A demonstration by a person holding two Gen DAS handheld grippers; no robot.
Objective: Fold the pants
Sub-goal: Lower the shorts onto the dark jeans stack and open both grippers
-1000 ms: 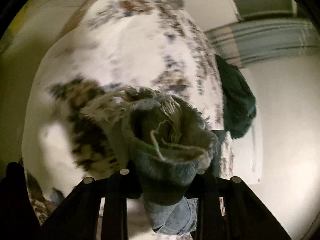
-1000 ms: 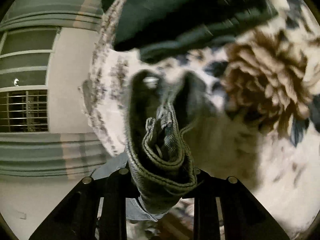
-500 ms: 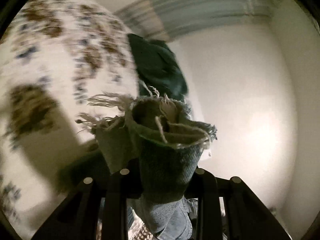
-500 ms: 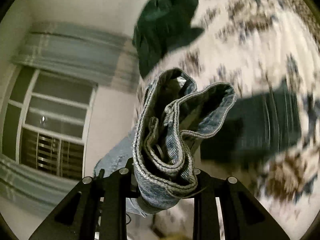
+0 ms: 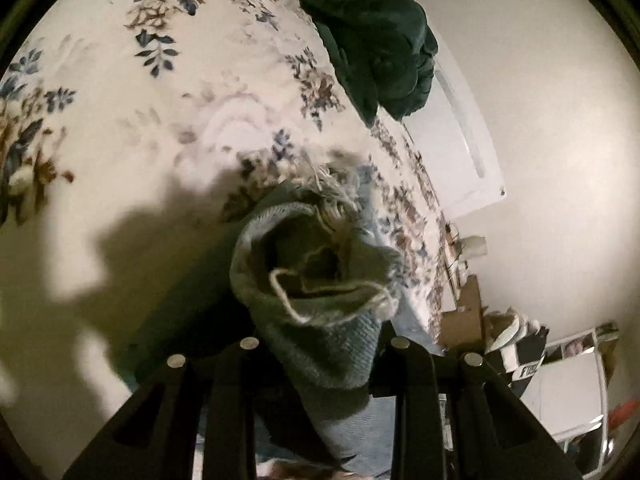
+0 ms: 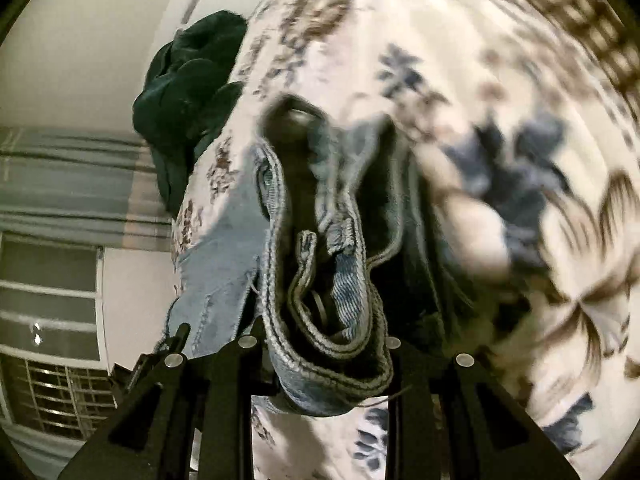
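Left claw (image 5: 320, 344): clenched on the frayed hem (image 5: 320, 264) of a pair of light blue jeans (image 5: 332, 360), the bunched cuff standing up between its fingers. Right claw (image 6: 320, 344): clenched on the waistband (image 6: 320, 312) of the same jeans, folded over in thick stitched layers; a pale denim leg (image 6: 216, 264) hangs to its left. Both ends are held above a bed with a floral bedspread (image 5: 160, 120). Dark green cloth (image 5: 380, 40): heaped at the bed's far edge, near the wall. Window with grille (image 6: 52, 344): left side of the right wrist view. Motion blur over the bedspread there.
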